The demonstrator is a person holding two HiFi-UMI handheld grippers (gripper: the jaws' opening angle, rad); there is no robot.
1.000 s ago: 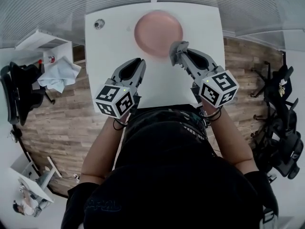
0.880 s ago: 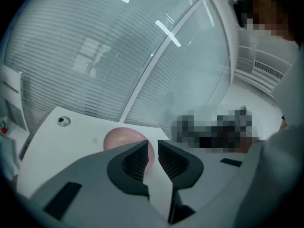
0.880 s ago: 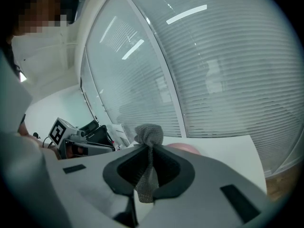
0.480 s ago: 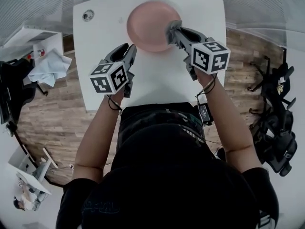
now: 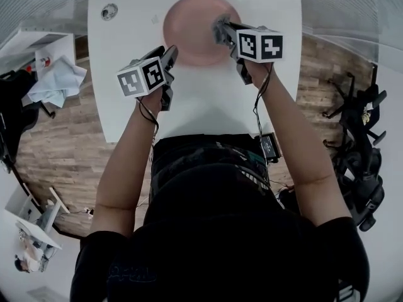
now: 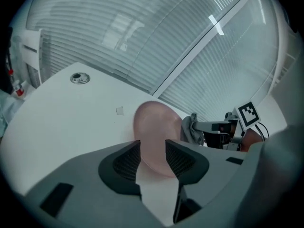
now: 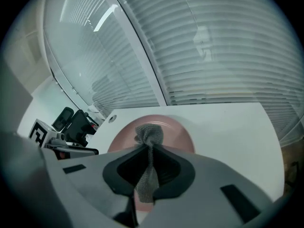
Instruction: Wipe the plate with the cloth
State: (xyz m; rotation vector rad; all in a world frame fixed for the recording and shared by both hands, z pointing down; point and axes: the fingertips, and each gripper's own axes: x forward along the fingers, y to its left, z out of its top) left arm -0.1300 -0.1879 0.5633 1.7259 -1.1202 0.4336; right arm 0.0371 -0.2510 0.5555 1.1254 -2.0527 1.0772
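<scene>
Grey fingers [image 6: 124, 163] of the left gripper [image 6: 152, 151] have just been opening, now wide with nothing gripped, the pink plate [image 6: 154, 122] showing through the gap, lying on the white tabletop [image 5: 132, 87]. The right gripper [image 7: 149, 152], clearest in its own view, pinches the grey cloth [image 7: 150, 136] over the plate.

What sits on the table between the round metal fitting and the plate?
A small square tag lies flat between the round fitting and the pink plate, touching neither; it shows in the head view and the left gripper view.
</scene>
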